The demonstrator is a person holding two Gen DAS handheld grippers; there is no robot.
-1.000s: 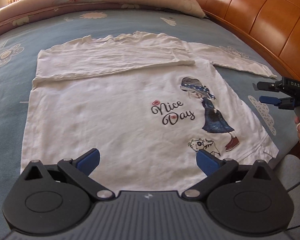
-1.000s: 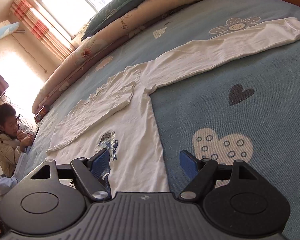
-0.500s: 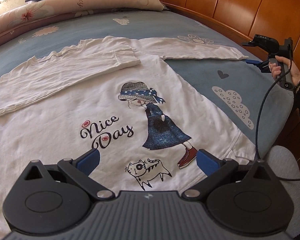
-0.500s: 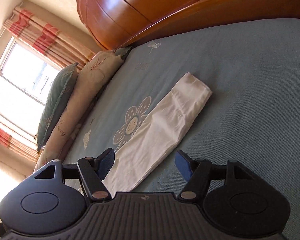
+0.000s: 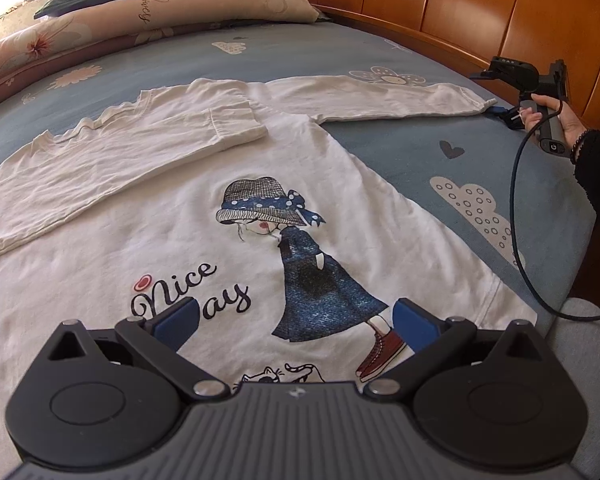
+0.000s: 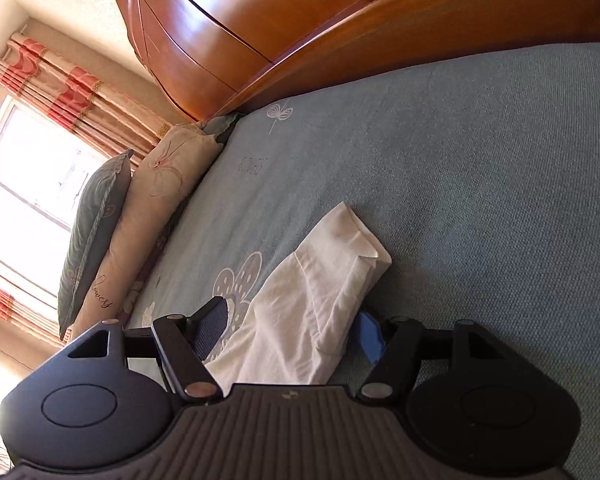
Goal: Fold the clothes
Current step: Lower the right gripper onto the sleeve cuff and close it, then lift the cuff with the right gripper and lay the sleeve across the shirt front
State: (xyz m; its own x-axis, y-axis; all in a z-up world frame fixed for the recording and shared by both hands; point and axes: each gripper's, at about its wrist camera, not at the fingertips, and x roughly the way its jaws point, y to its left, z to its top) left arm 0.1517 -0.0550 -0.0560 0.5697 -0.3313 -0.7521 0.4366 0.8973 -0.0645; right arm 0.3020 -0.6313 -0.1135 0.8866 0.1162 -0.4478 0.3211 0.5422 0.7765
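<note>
Swinging across the bed, the right tool has travelled from the shirt's body out to the far sleeve, and its jaws have just been closing a little with the cuff now lying between them; the blue pads are not yet pressing the cloth, so the tool stands spread. The left tool has drifted toward the hem and hovers spread over the print, holding nothing. The white long-sleeved cotton shirt with a printed girl and "Nice Day" lettering lies flat on the blue patterned bedspread; one sleeve is already folded across the chest, the outstretched white sleeve reaches toward the orange wooden headboard. The risk here seems a shallow pinch: the cuff end is already creased and doubled over, so the pads could catch only the top layer, and the sleeve would twist or slip as it is carried over.
</note>
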